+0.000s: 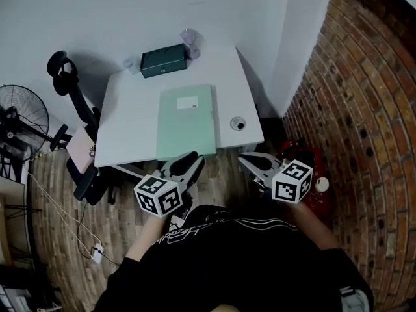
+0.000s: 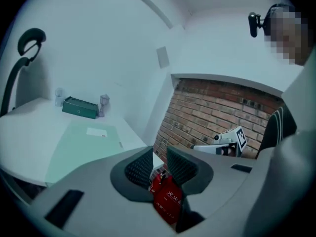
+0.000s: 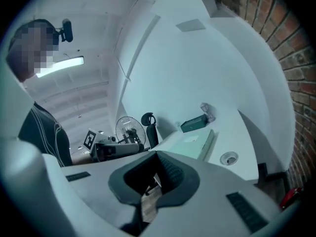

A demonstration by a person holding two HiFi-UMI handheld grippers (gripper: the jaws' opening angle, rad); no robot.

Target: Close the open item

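Note:
A pale green folder lies flat in the middle of the white table, with a white label near its far end. It also shows in the left gripper view and the right gripper view. Behind it stands a dark green box, lid down. My left gripper hovers off the table's near edge, jaws slightly apart with nothing between them. My right gripper hangs beside it to the right, shut and empty.
A clear plastic item stands at the back next to the box. A cable grommet sits near the table's right edge. An office chair and a fan stand left. A brick wall and a red fire extinguisher are right.

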